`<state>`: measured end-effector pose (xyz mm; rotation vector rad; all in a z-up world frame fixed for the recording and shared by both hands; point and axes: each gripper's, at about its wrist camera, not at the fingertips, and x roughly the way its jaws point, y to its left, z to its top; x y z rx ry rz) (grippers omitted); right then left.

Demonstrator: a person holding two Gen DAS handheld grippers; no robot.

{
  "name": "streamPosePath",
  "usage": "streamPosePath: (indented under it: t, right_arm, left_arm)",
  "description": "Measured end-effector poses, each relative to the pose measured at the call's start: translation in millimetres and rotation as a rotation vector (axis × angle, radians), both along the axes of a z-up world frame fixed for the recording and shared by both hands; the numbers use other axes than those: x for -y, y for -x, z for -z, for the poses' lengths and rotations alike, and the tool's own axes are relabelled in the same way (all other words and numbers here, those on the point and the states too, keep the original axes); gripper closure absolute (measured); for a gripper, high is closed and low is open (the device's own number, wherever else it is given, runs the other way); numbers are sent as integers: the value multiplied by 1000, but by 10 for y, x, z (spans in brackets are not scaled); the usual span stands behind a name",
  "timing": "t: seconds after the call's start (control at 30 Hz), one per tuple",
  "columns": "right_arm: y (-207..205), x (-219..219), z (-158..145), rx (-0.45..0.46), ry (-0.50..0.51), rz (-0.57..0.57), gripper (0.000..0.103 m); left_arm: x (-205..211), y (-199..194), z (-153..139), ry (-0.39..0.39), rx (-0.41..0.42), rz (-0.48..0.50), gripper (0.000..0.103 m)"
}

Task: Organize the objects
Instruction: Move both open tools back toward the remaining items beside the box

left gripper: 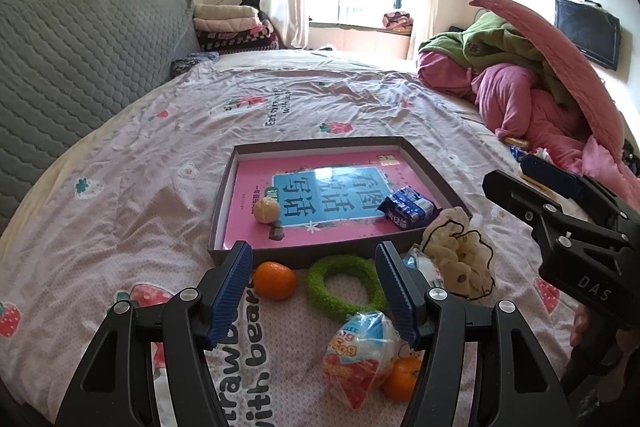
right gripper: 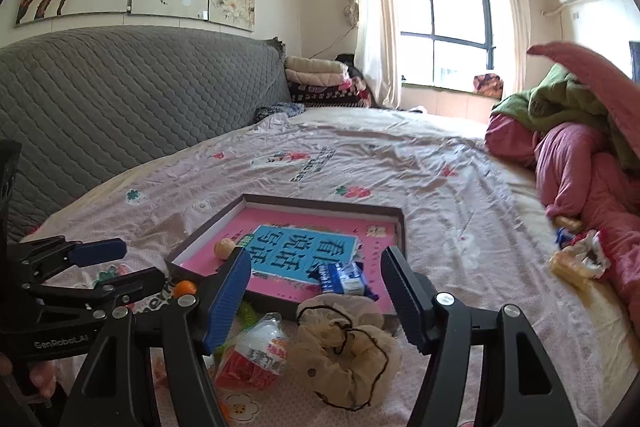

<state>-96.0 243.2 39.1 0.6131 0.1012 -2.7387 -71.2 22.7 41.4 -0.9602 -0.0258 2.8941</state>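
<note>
A shallow dark box (left gripper: 224, 195) (right gripper: 400, 227) lies on the bed with a pink book inside. On the book rest a pale round fruit (left gripper: 267, 210) (right gripper: 224, 248) and a blue snack pack (left gripper: 408, 207) (right gripper: 346, 279). In front of the box lie a tangerine (left gripper: 276, 280), a green ring (left gripper: 346, 285), a wrapped toy egg (left gripper: 360, 355) (right gripper: 256, 355), a second tangerine (left gripper: 402, 379) and a cream scrunchie (left gripper: 460, 255) (right gripper: 348, 351). My left gripper (left gripper: 316, 291) is open above the ring. My right gripper (right gripper: 316, 297) is open above the scrunchie.
Pink and green quilts (left gripper: 520, 79) (right gripper: 580, 147) are piled at the right of the bed. A grey padded headboard (left gripper: 72, 67) runs along the left. Small packets (right gripper: 576, 259) lie by the quilts. The right gripper's body (left gripper: 568, 227) shows beside the scrunchie.
</note>
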Motion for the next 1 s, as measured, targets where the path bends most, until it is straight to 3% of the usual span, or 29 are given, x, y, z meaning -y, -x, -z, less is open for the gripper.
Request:
streamPosePath:
  t: [1.0]
  right_arm:
    - [-390,119,378,57,-48,-46,36]
  left_arm:
    - [-101,-155,260,23,53,33,37]
